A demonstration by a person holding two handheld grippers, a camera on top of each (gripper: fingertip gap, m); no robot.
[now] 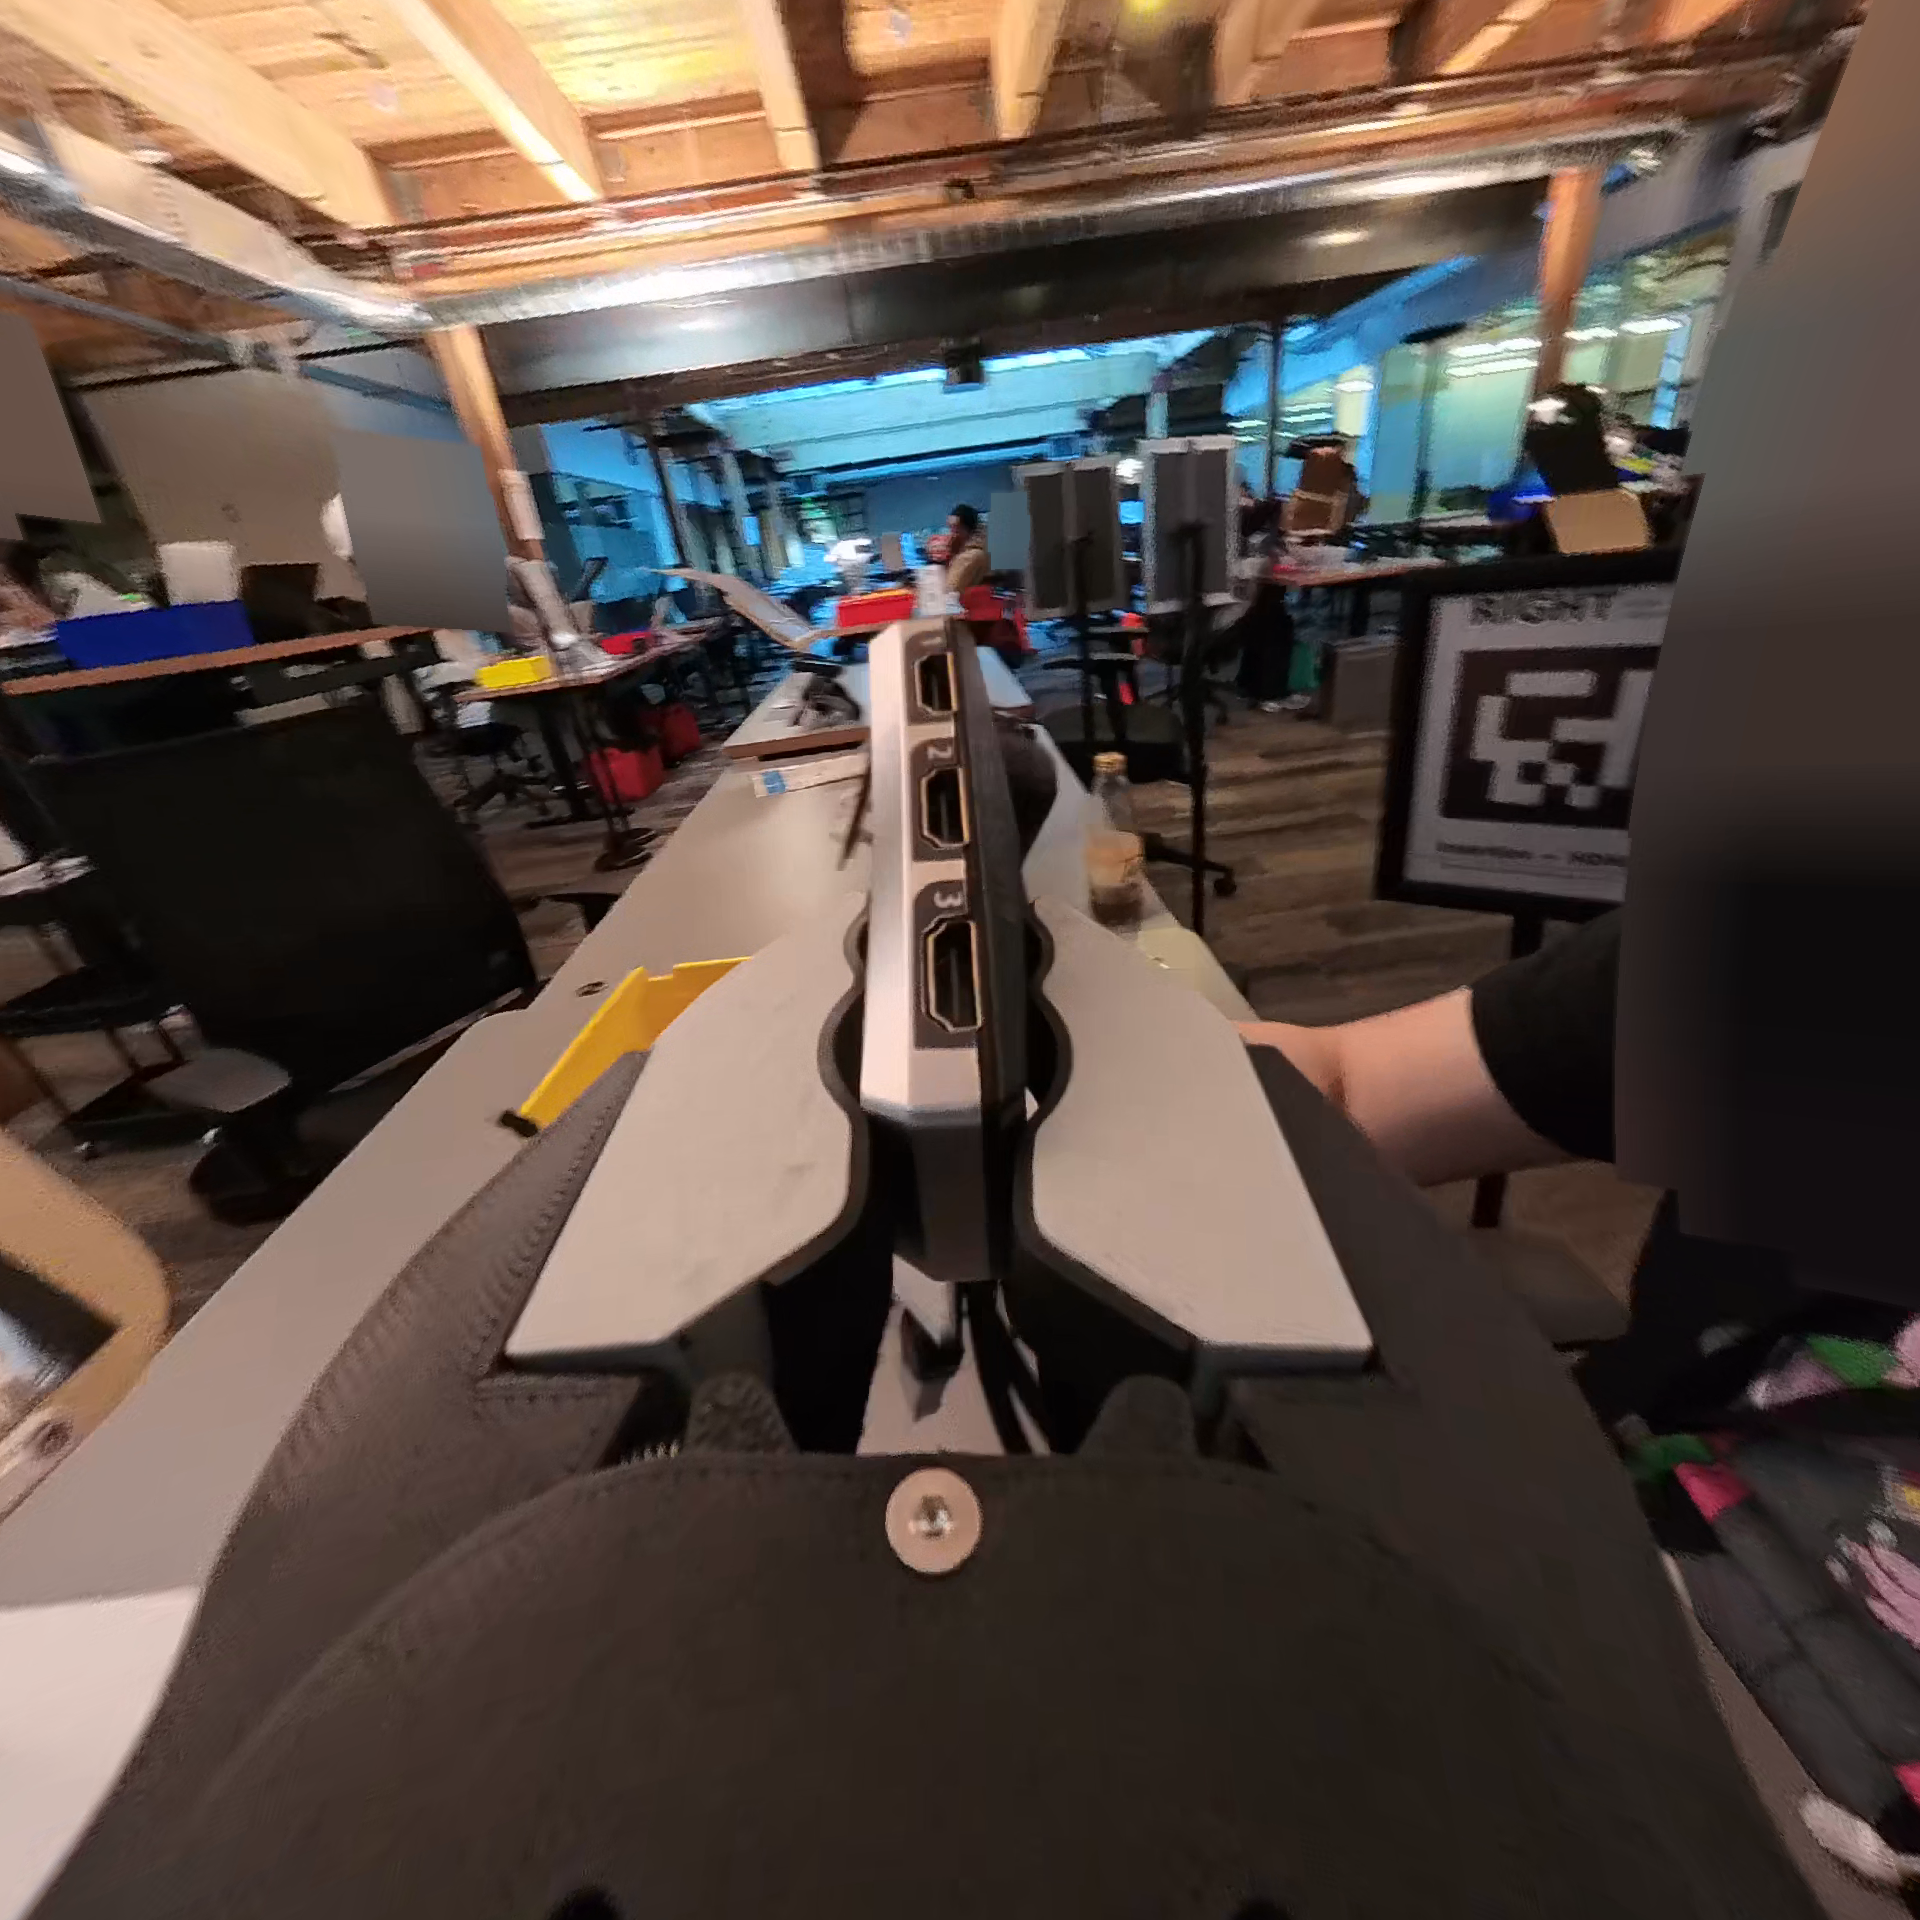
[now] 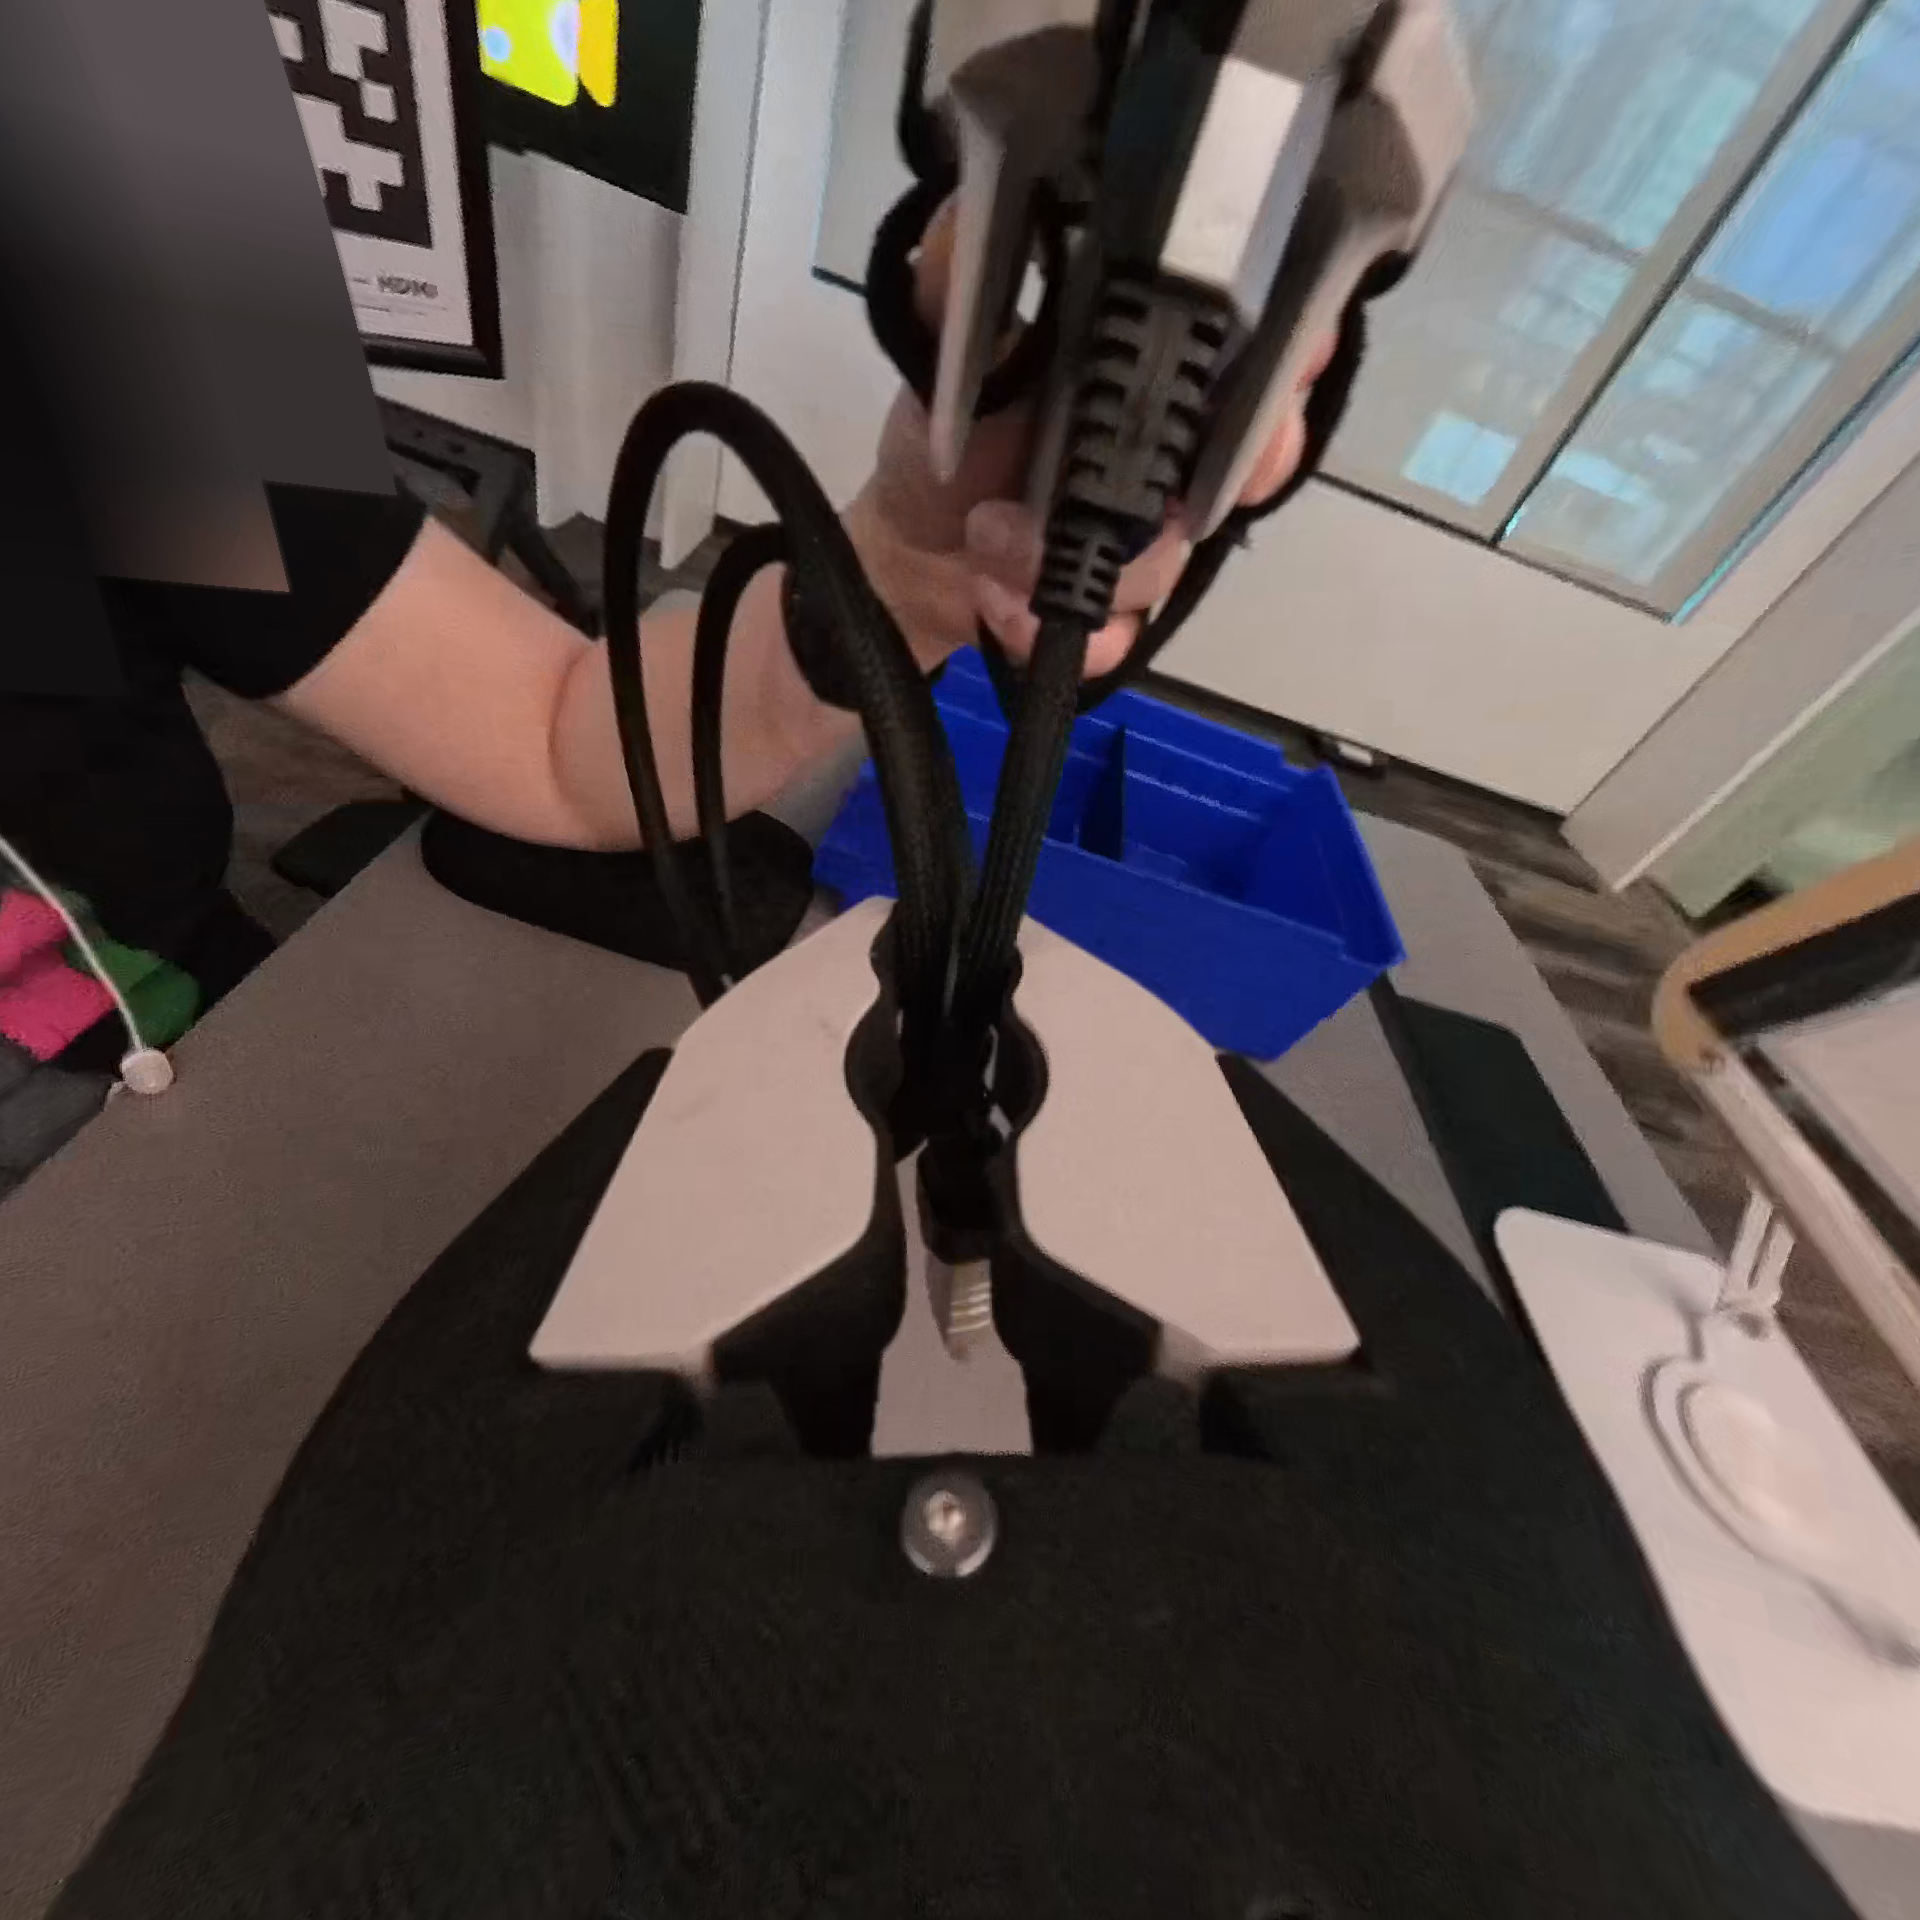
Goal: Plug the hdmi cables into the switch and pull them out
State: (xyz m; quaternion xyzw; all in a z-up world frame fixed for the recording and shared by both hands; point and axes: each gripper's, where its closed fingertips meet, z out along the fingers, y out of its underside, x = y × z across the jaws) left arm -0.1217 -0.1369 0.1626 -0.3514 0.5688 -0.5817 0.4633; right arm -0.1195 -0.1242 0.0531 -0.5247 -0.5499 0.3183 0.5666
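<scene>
Only the left wrist view shows the switch (image 1: 940,935) face-on: a slim silver and black box with 3 ports in a row, all empty. The left gripper (image 1: 943,1023) pinches it edgewise, jaws narrowed onto its two flat sides, above the grey table (image 1: 727,862). A yellow bin (image 1: 623,1023) sits just left.

Only the right wrist view shows the cables (image 2: 940,831): 2 braided black runs, pinched together in the right gripper (image 2: 951,1023), jaws nearly closed on them, 1 silver plug (image 2: 961,1314) pointing back toward the camera. 1 run rises to the switch's end, held up by the far left gripper. A blue bin (image 2: 1195,894) lies behind.
</scene>
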